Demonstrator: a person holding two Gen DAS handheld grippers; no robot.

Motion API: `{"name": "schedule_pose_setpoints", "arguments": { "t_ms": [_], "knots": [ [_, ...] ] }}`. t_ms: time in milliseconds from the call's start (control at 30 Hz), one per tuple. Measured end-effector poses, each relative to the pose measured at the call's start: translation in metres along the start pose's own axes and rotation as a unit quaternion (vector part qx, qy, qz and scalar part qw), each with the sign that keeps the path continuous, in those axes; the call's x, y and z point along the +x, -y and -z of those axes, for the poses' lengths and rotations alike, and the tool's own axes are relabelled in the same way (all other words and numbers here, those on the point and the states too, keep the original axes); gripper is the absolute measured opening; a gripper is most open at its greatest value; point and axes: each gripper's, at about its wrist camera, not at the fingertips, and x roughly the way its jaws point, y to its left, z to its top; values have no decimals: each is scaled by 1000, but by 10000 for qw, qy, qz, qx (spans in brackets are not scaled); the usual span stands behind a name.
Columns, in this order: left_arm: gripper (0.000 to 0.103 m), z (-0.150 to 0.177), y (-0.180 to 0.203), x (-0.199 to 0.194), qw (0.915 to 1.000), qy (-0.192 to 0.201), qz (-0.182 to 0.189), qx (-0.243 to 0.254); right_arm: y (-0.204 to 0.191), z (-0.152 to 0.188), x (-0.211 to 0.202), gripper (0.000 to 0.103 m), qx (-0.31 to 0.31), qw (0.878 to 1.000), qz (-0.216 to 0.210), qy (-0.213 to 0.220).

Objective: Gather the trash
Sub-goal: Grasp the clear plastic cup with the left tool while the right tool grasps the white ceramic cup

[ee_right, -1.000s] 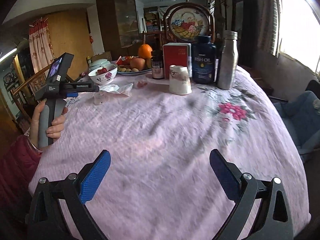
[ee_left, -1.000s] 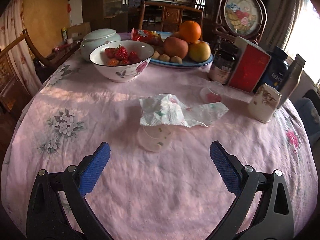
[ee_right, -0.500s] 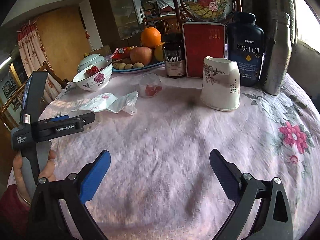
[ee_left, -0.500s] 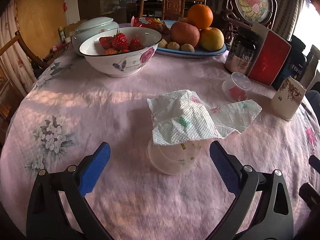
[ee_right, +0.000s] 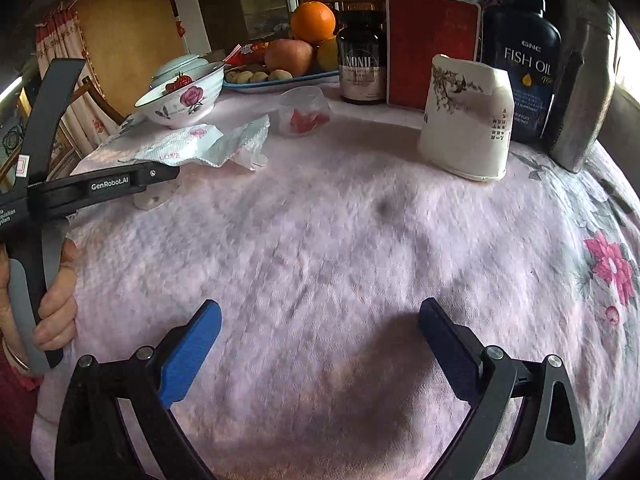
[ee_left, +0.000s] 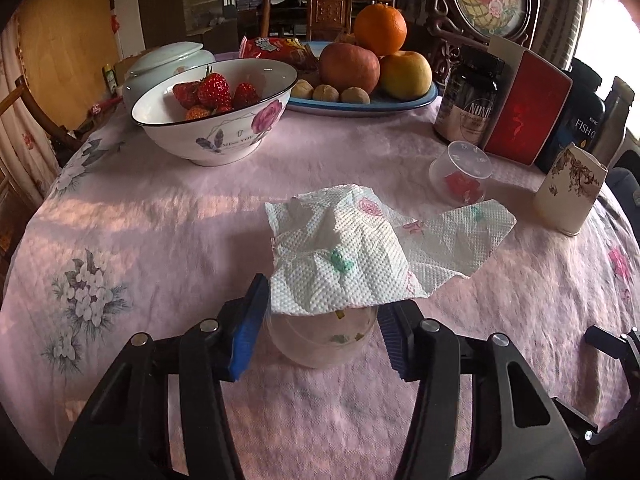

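A clear plastic cup [ee_left: 322,340] stands on the pink tablecloth, its top covered by a crumpled printed paper towel [ee_left: 352,256]. My left gripper [ee_left: 320,320] has closed around the cup, a blue pad on each side of it. A second clear cup [ee_left: 460,178] with red scraps lies tipped behind the towel. A crushed paper cup [ee_left: 570,196] stands at the right. In the right wrist view my right gripper [ee_right: 320,344] is open and empty over bare cloth, with the paper cup [ee_right: 466,120], the towel [ee_right: 200,144] and the tipped cup [ee_right: 304,112] beyond it.
A strawberry bowl [ee_left: 216,108] and a fruit plate [ee_left: 360,102] stand at the back. Supplement bottles [ee_right: 520,60], a red box [ee_right: 432,48] and a metal flask [ee_right: 580,80] line the far right. The left gripper's body [ee_right: 80,188] is at the left of the right view.
My left gripper moved forward to the clear cup and its jaws closed in around it. My right gripper moved forward over the table, staying open.
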Motion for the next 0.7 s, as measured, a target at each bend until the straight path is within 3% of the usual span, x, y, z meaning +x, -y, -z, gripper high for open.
{"name": "schedule_pose_setpoints", "arguments": {
  "t_ms": [100, 233, 300, 433, 633, 700],
  "knots": [
    [53, 6, -2, -8, 9998, -148, 105, -101, 0, 1, 0, 99, -64, 10000, -37, -1],
    [53, 30, -2, -28, 9946, -584, 760, -403, -3, 1, 3, 99, -205, 9998, 53, -63],
    [53, 46, 4, -39, 9920, -715, 986, -326, -2, 1, 2, 99, -192, 9998, 37, -67],
    [54, 67, 15, -56, 9959, -529, 710, 203, -3, 0, 4, 99, -189, 9998, 66, -79],
    [56, 64, 21, -42, 9960, -577, 589, 329, 5, 1, -5, 98, 101, 9998, -13, 147],
    [65, 65, 26, -41, 9961, -563, 543, 405, 13, -2, -13, 98, 197, 9990, 173, 359]
  ]
}}
